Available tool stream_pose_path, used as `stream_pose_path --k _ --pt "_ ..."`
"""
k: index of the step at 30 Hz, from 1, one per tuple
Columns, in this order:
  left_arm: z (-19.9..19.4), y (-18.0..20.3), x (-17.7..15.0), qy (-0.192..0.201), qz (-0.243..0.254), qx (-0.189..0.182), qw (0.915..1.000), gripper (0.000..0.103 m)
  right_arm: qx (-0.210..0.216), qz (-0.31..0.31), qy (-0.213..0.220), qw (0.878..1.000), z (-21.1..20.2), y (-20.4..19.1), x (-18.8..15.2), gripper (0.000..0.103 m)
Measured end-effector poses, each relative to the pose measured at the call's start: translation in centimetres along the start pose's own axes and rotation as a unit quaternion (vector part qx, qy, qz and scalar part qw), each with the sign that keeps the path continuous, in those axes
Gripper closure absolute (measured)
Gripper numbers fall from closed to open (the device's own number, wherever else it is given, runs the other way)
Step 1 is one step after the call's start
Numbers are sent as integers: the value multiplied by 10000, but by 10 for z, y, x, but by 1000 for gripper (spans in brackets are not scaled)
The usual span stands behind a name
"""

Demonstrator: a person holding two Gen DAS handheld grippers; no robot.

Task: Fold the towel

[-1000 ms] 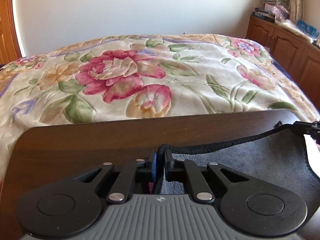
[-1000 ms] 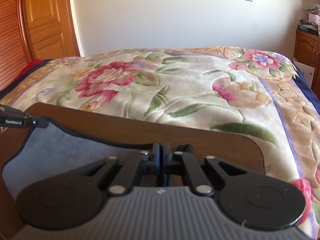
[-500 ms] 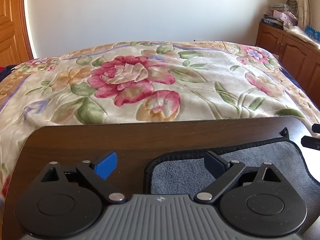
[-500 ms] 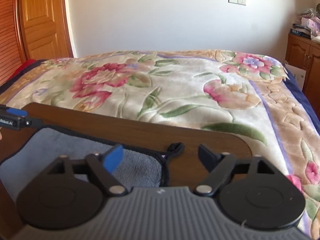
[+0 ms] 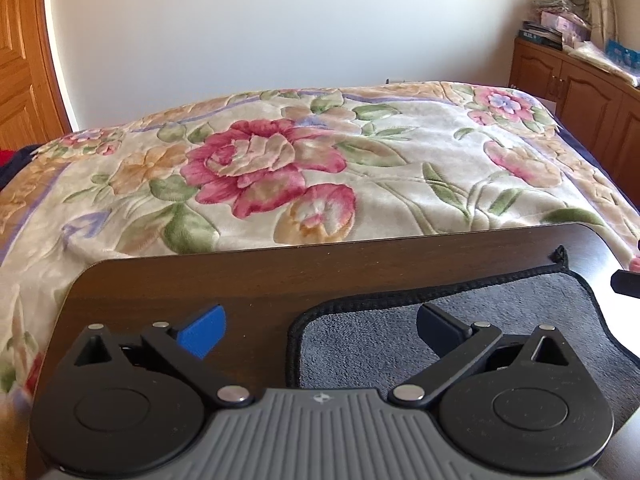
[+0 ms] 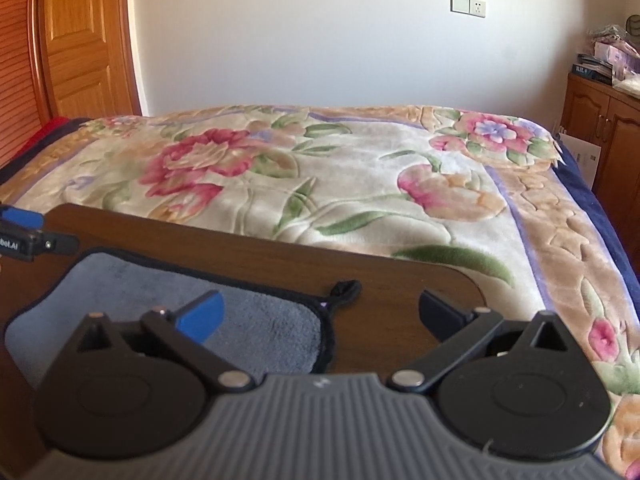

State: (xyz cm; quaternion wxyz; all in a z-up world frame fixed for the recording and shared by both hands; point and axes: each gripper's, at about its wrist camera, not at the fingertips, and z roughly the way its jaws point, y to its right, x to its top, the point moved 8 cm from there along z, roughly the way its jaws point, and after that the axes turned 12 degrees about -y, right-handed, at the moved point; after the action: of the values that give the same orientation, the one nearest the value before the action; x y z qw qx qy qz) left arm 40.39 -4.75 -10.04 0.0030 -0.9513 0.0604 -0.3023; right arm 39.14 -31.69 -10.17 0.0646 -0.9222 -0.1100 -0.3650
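Both hand-held grippers, clamped on the towel's hem a second ago, now gape wide, holding nothing: the left hand-held gripper (image 5: 320,330) above its left corner, the right hand-held gripper (image 6: 320,314) above its right. One grey towel (image 5: 500,304) lies flat on one tabletop (image 5: 240,276). Only the right view shows its hanging loop (image 6: 345,289); one floral bed (image 5: 304,168) lies beyond.

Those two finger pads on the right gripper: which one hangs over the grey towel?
The blue pad of the right gripper. It sits over the grey towel, while the black pad sits over bare brown table.
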Motion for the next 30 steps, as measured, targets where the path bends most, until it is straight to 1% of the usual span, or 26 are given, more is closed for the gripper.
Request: stream_pose_path --k 5,14,21,30 --pt "-13 3 0 27 -12 -16 10000 3 -14 18 25 10000 -12 -2 1 0" --pt "-42 7 -11 19 -44 -62 10000 3 -40 154 51 9999 -40 -6 -7 0" --pt "-74 11 -27 54 31 -50 10000 3 -4 172 -4 9999 -66 -17 -19 0" --pt "-106 20 -53 38 106 -116 9999 3 -3 5 -24 10000 -97 -39 -34 0"
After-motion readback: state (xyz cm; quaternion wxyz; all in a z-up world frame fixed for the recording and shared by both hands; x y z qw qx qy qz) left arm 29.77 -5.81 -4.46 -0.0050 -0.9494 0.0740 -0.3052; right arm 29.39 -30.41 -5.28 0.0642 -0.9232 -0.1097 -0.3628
